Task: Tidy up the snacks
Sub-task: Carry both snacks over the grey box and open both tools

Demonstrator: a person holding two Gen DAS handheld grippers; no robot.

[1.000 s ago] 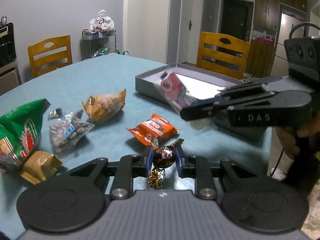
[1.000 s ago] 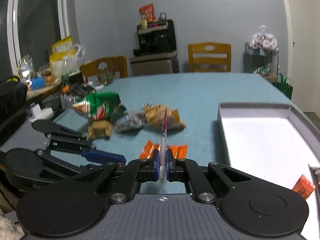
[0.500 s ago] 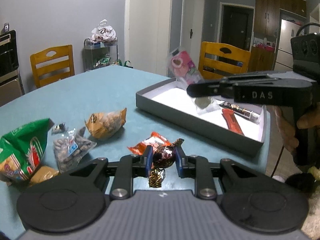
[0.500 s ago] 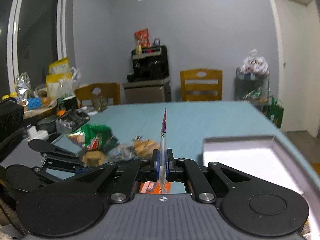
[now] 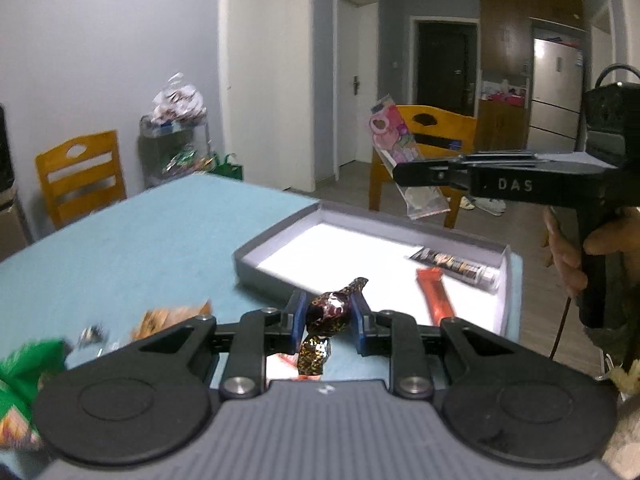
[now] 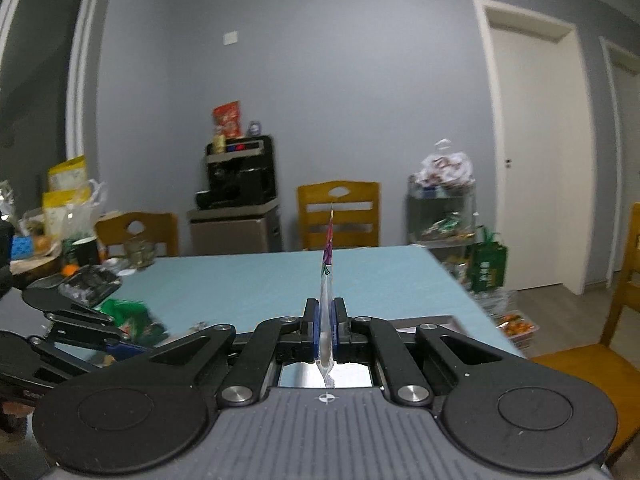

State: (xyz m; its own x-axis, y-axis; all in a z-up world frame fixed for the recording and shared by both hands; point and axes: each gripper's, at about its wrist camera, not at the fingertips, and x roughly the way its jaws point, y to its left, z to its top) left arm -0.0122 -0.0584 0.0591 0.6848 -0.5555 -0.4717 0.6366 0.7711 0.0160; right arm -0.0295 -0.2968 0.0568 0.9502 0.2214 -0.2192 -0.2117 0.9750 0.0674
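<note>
On the table (image 5: 132, 240): light blue cloth, grey walls and wooden chairs around.
Tray (image 5: 272, 272): grey rim, at the table's edge.
Left gripper (image 5: 329, 316): clenched on a dark foil candy (image 5: 328, 314).
Right gripper (image 6: 327, 322): pinching a flat clear packet (image 6: 326, 280) edge-on.

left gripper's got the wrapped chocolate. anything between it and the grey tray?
Nothing visible. The left gripper holds the wrapped chocolate just short of the grey tray; only the tray's low near wall lies ahead, and its white floor beyond is bare.
</note>
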